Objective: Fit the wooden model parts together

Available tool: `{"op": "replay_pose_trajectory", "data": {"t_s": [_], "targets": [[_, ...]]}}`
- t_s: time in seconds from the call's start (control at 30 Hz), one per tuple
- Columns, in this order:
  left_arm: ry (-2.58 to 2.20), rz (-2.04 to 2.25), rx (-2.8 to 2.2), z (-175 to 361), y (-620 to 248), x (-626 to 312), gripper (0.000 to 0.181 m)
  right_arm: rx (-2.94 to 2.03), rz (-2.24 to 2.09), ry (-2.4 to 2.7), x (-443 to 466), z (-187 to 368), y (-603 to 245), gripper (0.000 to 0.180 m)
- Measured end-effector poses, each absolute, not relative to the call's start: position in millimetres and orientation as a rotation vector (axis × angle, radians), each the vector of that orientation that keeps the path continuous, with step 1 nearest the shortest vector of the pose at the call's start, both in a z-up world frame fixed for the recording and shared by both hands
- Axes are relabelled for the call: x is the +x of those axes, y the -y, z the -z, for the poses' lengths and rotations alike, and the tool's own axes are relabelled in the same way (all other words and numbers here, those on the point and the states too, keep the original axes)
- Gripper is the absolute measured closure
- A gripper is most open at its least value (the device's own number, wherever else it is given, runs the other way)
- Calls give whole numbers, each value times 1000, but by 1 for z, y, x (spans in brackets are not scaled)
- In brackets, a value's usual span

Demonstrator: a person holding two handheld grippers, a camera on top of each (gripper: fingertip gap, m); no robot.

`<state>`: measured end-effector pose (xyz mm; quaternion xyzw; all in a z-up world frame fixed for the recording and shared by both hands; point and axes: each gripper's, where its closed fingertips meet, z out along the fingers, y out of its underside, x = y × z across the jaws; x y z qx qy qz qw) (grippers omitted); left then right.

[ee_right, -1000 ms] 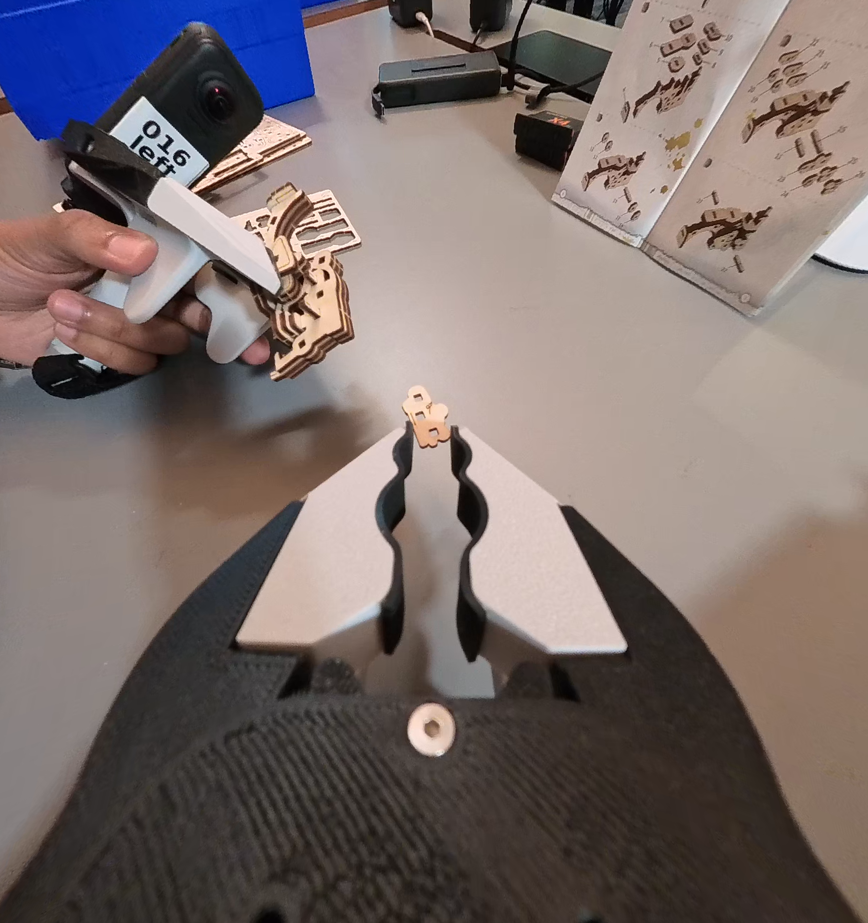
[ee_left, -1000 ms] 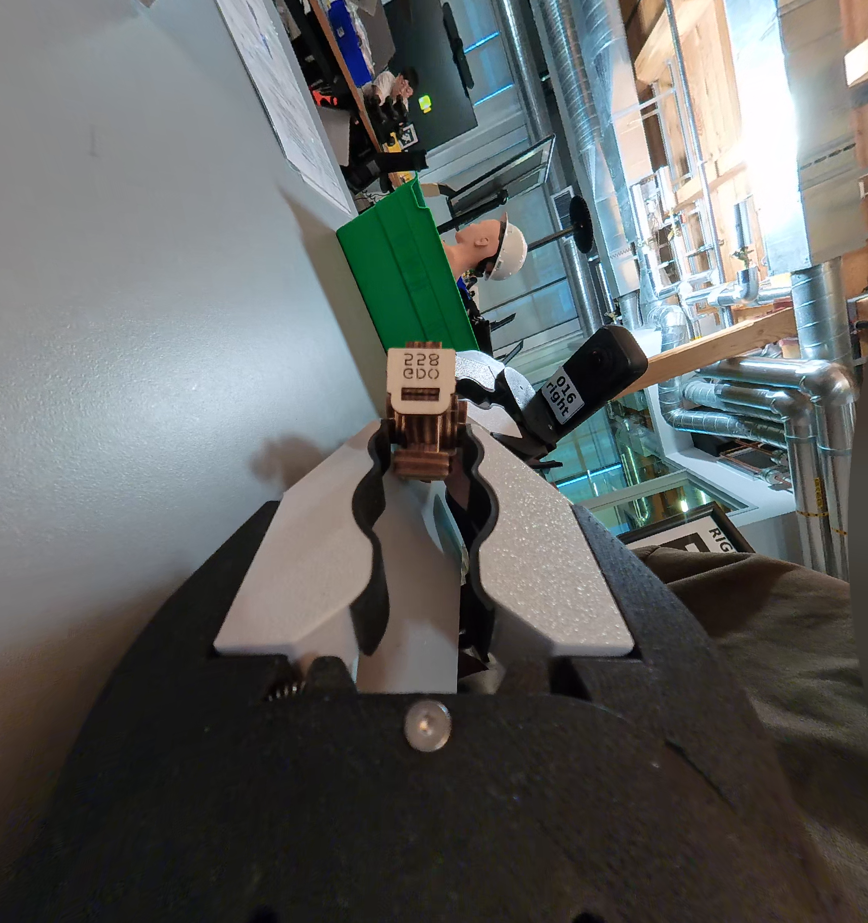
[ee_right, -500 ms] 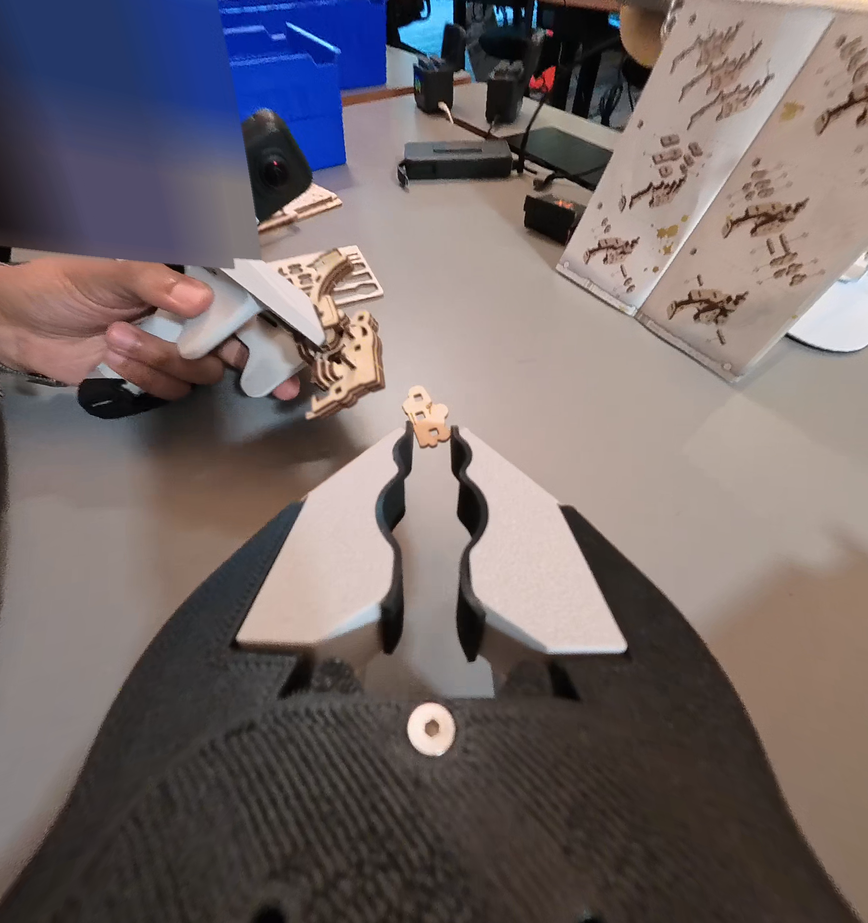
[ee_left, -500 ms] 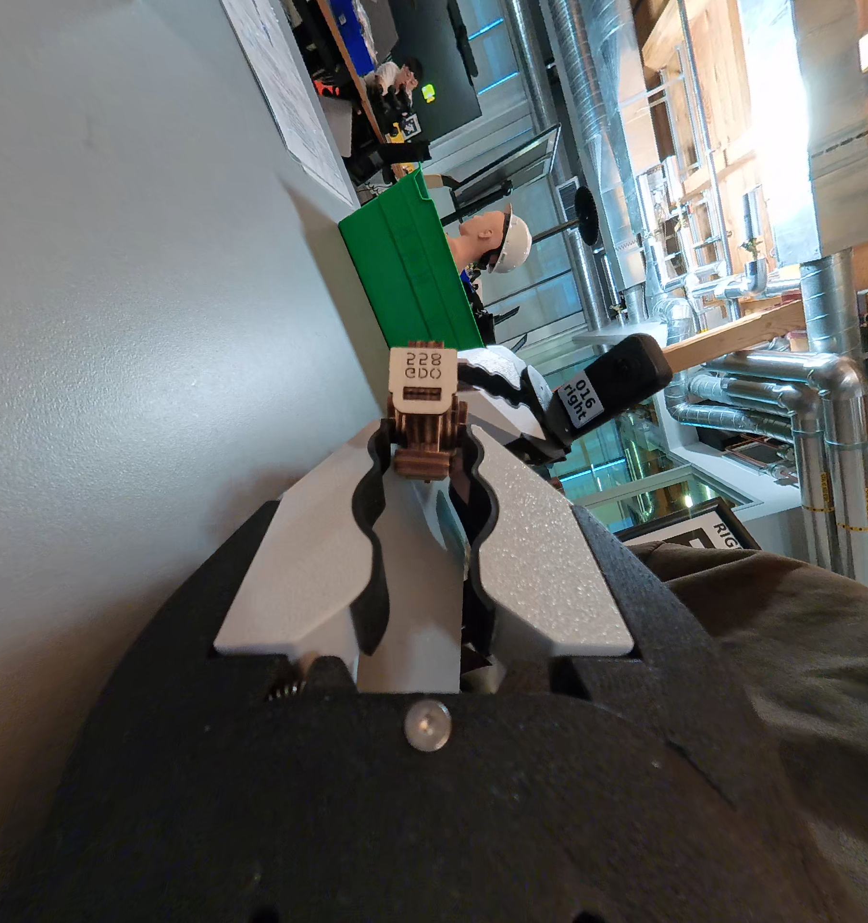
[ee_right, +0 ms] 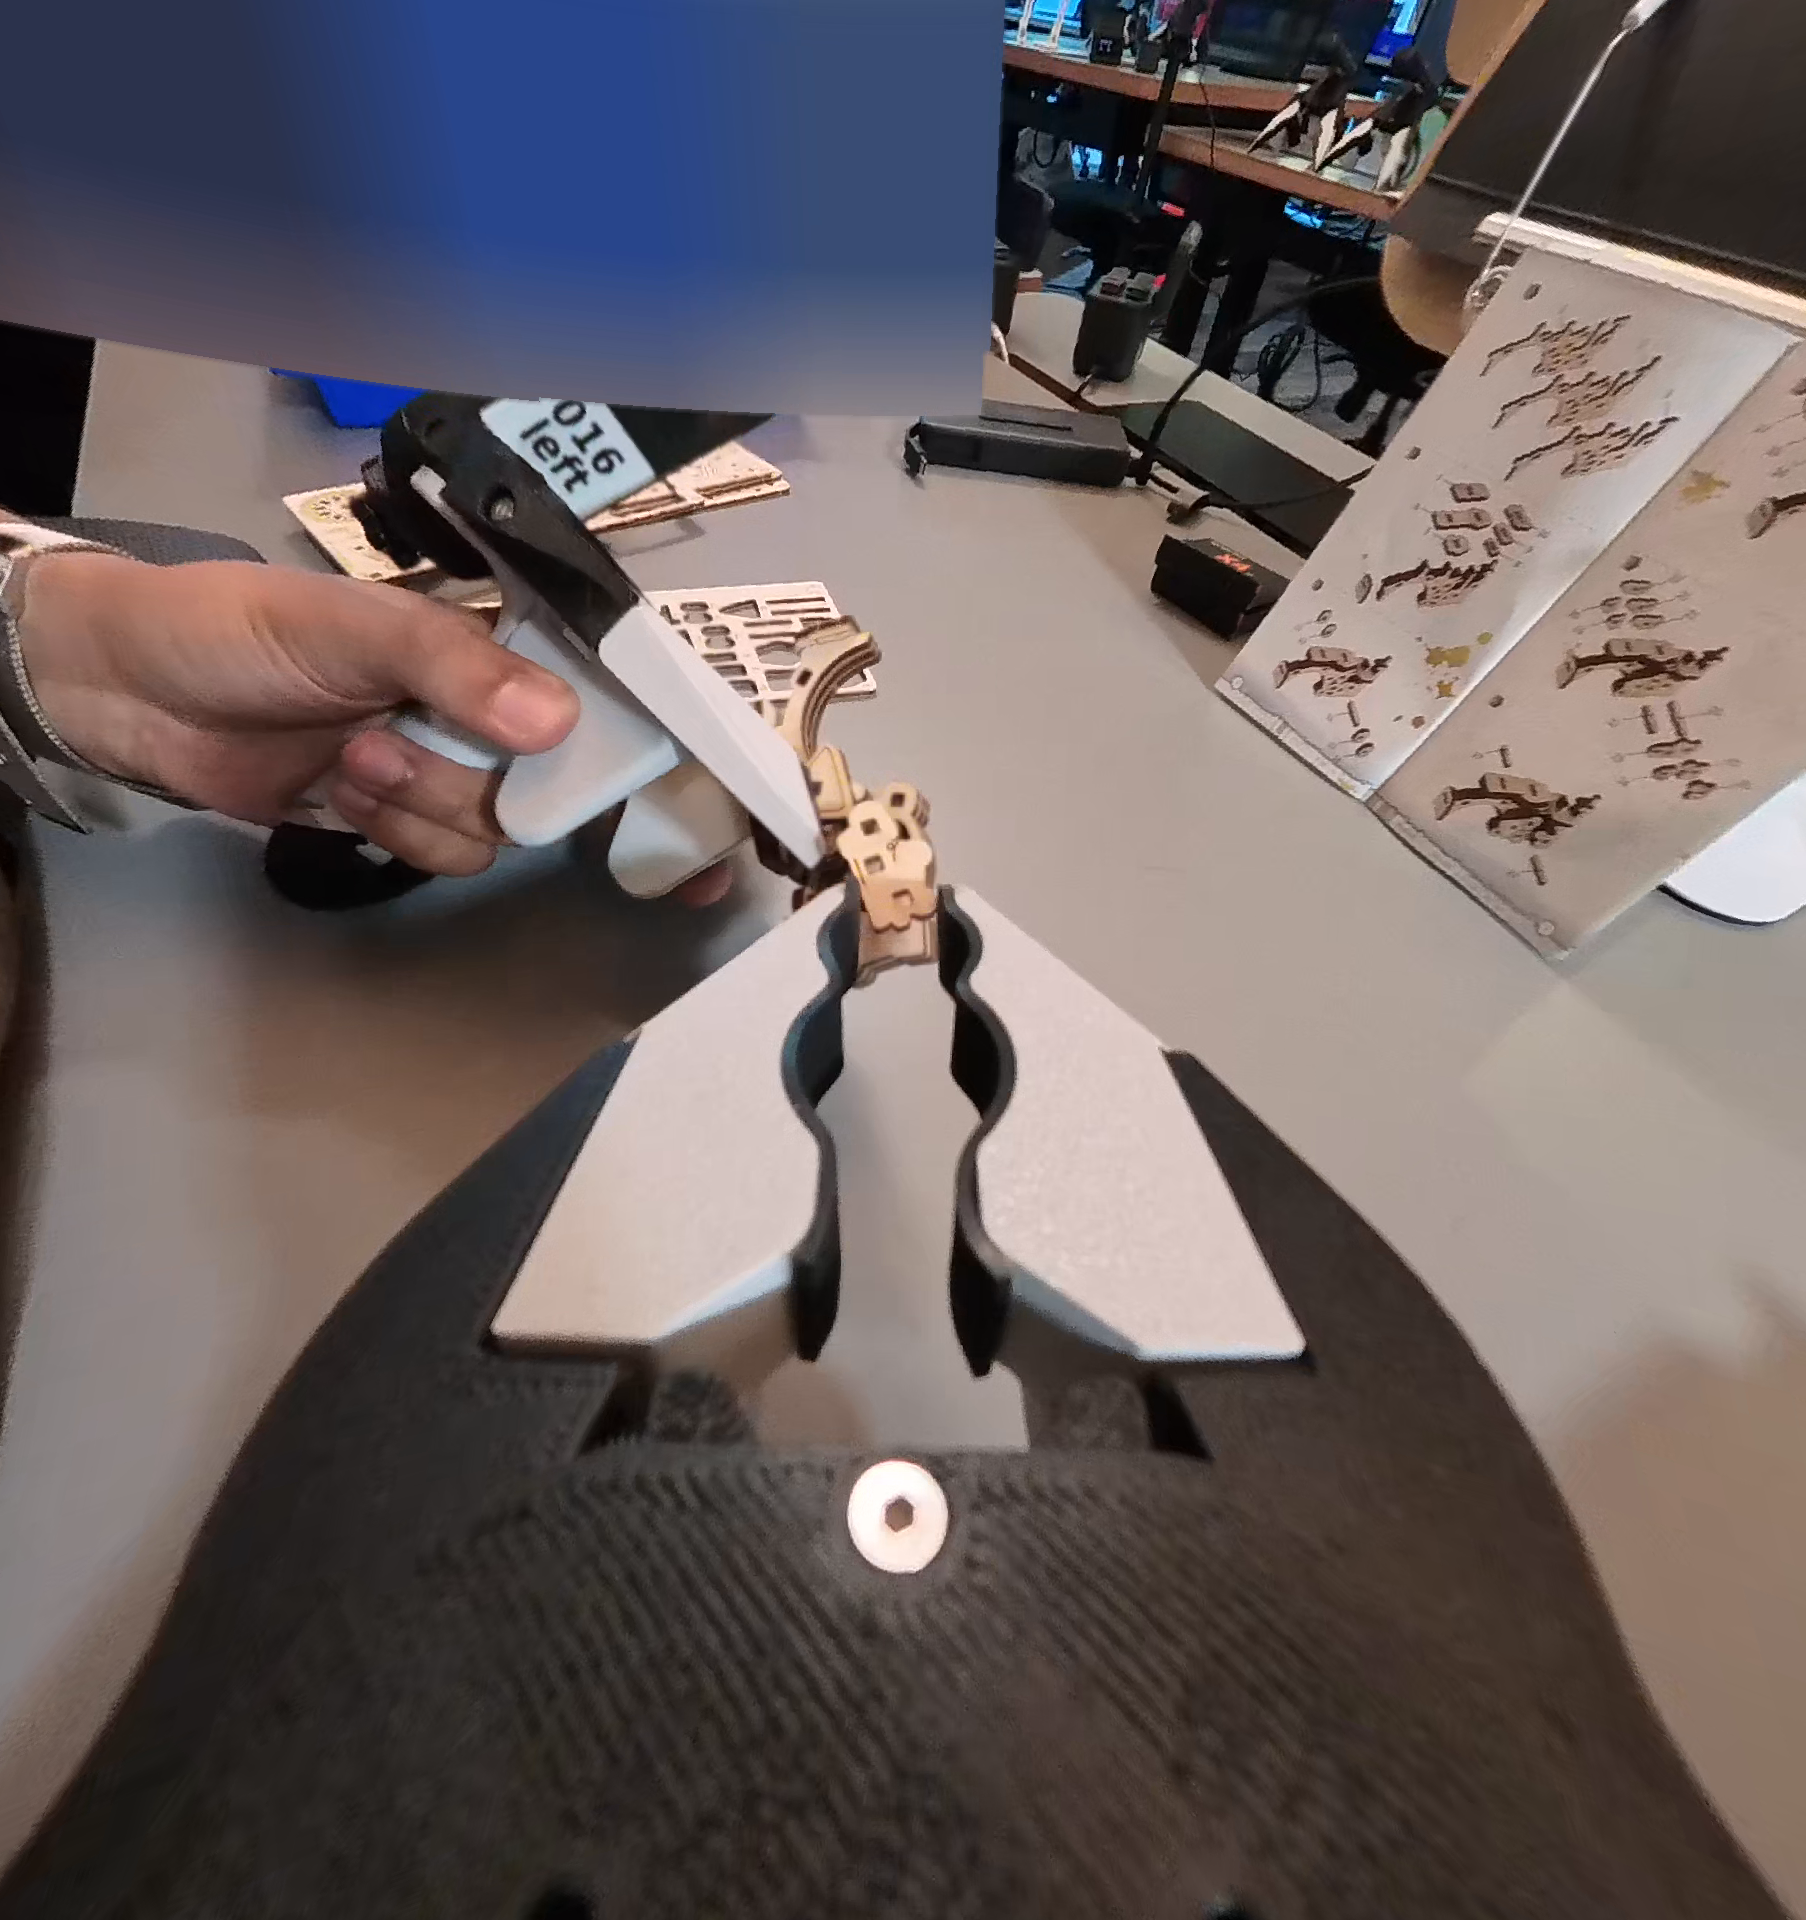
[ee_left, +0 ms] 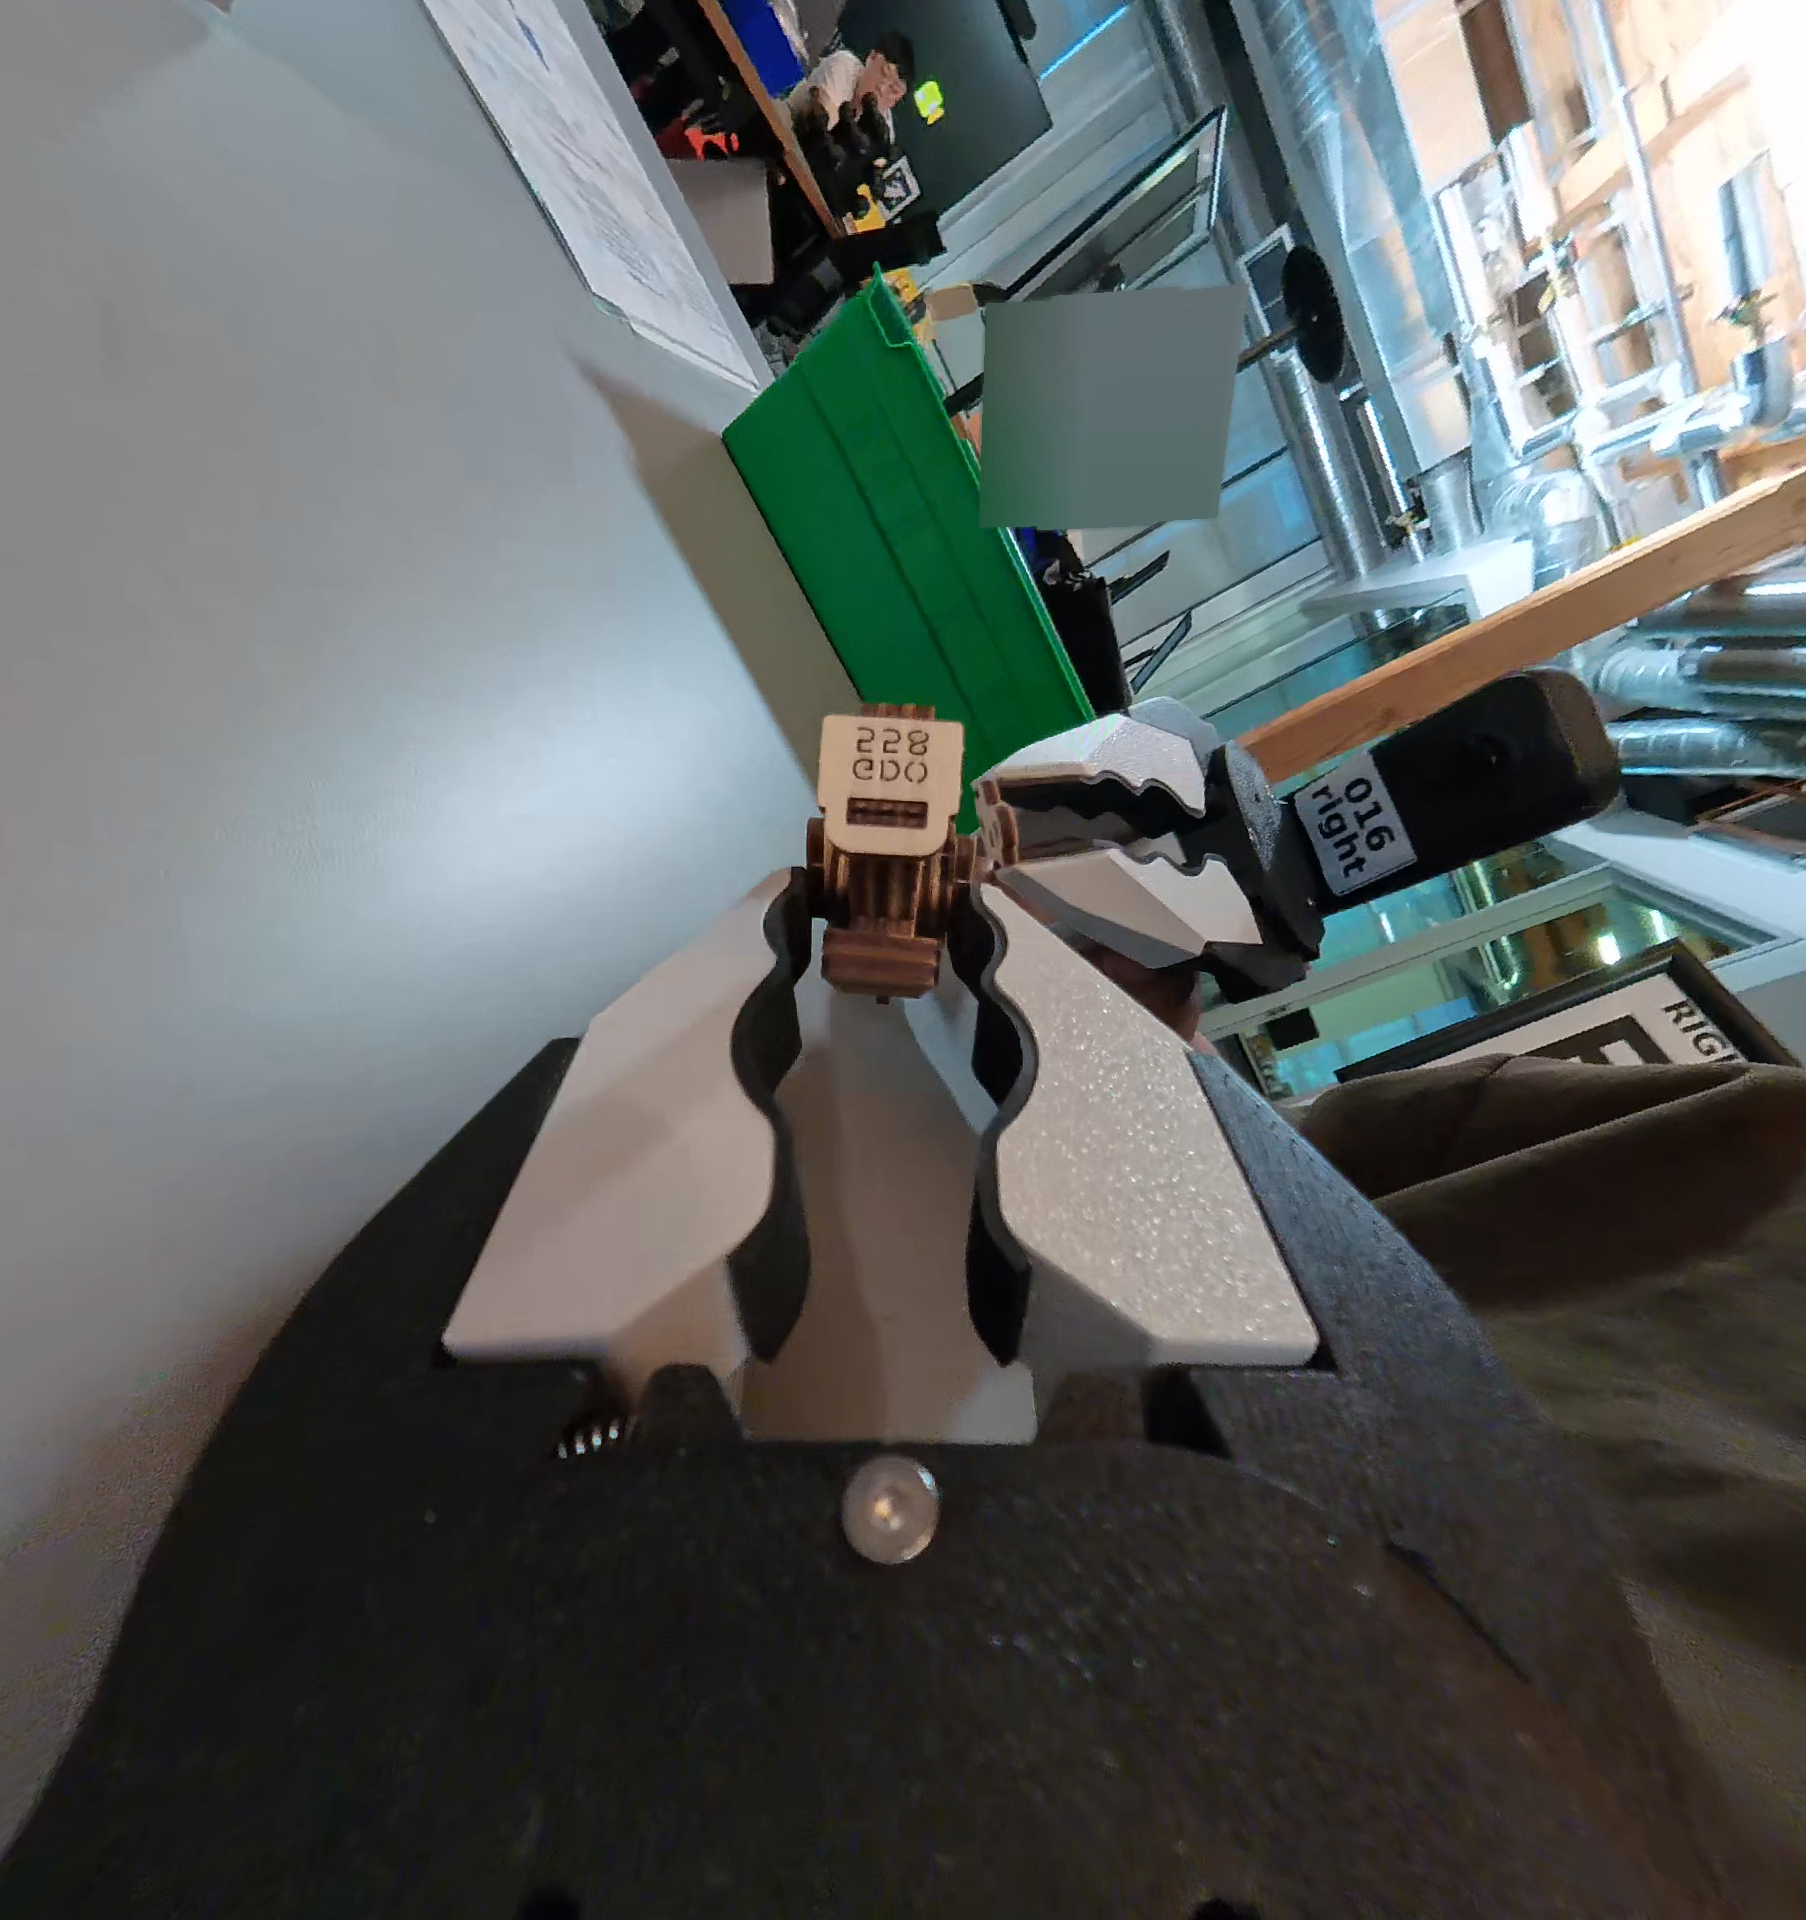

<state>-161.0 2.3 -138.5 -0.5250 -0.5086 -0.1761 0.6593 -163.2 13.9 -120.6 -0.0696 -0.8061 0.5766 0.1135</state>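
Left tool grips the model; right tool pinches a small part against it. Misaligned tabs risk jamming, splitting thin wood, or part slipping onto worktop

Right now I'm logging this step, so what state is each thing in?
left gripper: shut on the layered wooden assembly, held above the table.
right gripper: shut on the small wooden part, brought against the assembly.
punched part sheets: flat on the table.
instruction sheet: propped upright, open.
green bin: on the table; contents hidden.
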Motion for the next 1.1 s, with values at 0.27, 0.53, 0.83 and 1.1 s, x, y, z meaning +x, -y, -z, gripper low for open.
{"op": "replay_pose_trajectory", "data": {"t_s": [0.27, 0.53, 0.83, 1.1], "targets": [[1130, 388, -1191, 135, -4, -160, 155, -184, -1605, 2321, -165, 122, -11, 167], [1140, 376, -1167, 134, -2, -162, 155, -160, -1523, 2279, -165, 121, -9, 167], [1133, 364, -1163, 133, -1, -162, 155, -153, -1505, 2240, -167, 118, -9, 167], [1084, 338, -1155, 123, 2, -161, 155, -511, -1508, 2462, -197, 155, -39, 166]]}}
